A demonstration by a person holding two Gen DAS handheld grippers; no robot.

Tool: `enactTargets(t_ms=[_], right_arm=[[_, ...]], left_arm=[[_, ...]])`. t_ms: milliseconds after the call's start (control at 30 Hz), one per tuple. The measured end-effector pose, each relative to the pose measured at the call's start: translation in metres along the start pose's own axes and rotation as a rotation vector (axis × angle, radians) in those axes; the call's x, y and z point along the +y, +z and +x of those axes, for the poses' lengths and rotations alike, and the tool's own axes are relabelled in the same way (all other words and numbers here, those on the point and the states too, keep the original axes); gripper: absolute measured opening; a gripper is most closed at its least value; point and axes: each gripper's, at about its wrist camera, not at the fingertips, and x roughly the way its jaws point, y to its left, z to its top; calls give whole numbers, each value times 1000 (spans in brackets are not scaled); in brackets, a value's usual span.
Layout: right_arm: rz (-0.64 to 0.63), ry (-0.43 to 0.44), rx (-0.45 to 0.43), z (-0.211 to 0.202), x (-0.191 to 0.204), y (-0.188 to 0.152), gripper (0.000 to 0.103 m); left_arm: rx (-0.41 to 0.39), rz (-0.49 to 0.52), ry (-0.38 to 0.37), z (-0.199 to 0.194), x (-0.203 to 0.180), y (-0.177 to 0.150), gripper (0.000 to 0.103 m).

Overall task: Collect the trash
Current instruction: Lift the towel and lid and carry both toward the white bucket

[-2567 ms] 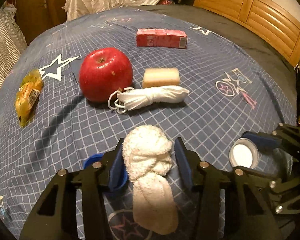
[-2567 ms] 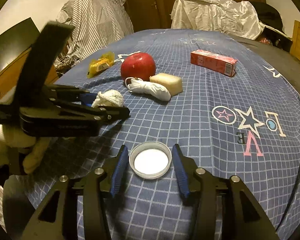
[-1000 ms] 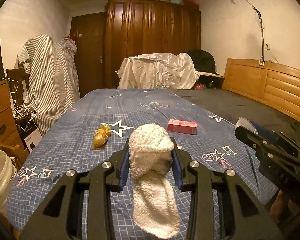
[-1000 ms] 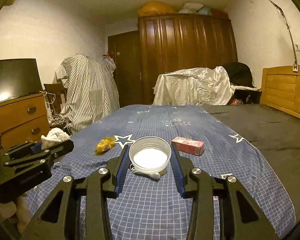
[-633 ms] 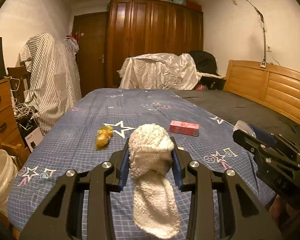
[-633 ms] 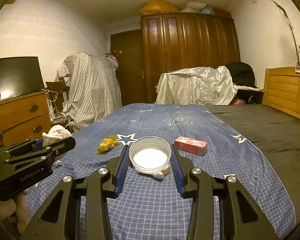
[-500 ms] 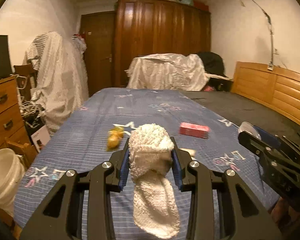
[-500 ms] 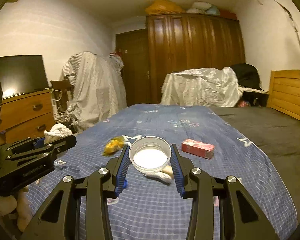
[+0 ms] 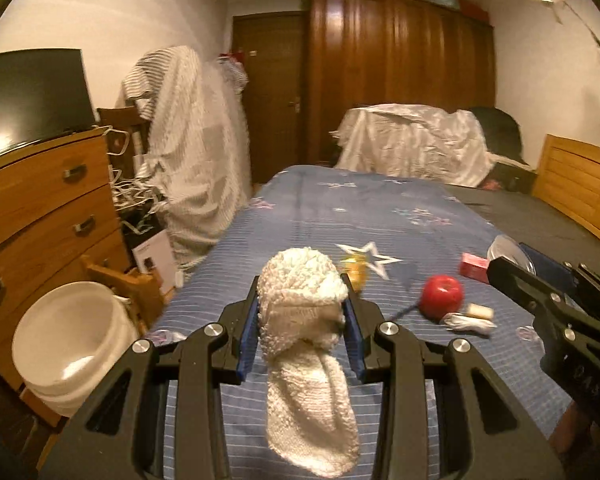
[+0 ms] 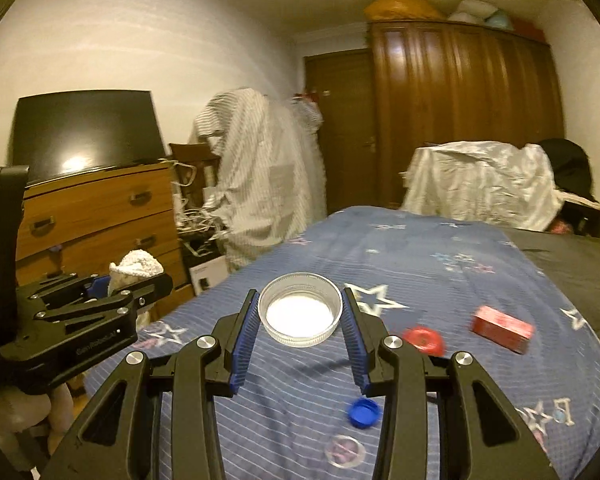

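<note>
1. A white cloth wad (image 9: 302, 312) is being clamped in the left gripper (image 9: 302, 334) jaws.
2. A jar lid (image 10: 300, 314) is being gripped by the right gripper (image 10: 300, 336) — above the bed (image 10: 440, 264).
3. Nothing is being binned yet — the bucket (image 9: 66, 344) is waiting; a blue cap (image 10: 364, 412) is being left behind.

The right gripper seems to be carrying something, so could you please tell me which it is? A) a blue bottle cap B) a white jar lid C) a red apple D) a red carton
B: in the right wrist view the right gripper is shut on the white jar lid, whose rim sits between its blue pads, while the blue bottle cap lies on the bedspread below.
</note>
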Motion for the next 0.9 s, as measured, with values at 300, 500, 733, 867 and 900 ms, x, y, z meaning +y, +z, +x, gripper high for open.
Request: enactTargets(t_ms=[300,500,733,867,900], right_arm=[[-60,123,38,60,78,38,42],[-118,228,66,99,143,62,42],[-175,340,115,155,227,89,42],[-209,394,161,186,275,94,42],[-218,413,183,197,290,95,42]], left_arm=[[4,-68,107,-4,71,5,34],[16,-125,190,-7,133,11,34],[53,-196,281,-11,215,11,34],[83,-222,309,-8,249,6,34],[97,-229,311,-6,258,4,35]])
